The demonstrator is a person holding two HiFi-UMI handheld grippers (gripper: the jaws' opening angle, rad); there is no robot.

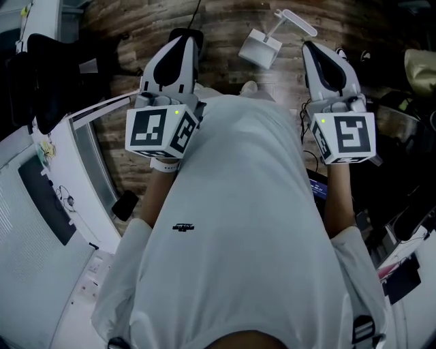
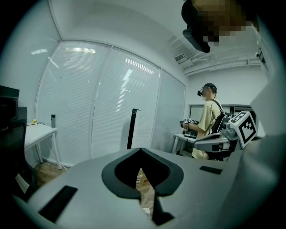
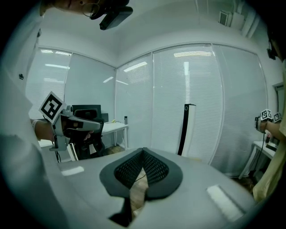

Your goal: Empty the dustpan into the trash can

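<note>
both grippers are held out in front of the person's white shirt (image 1: 238,204), and both are empty. the left gripper (image 1: 185,37) has its jaws pressed together, with nothing between them. the right gripper (image 1: 312,49) is the same (its ribbed pads meet at the tips). the white dustpan (image 1: 261,48) lies on the wooden floor (image 1: 225,20) ahead, between the two tips and nearer the right one, touching neither. what seems to be its long handle angles away to the right.
</note>
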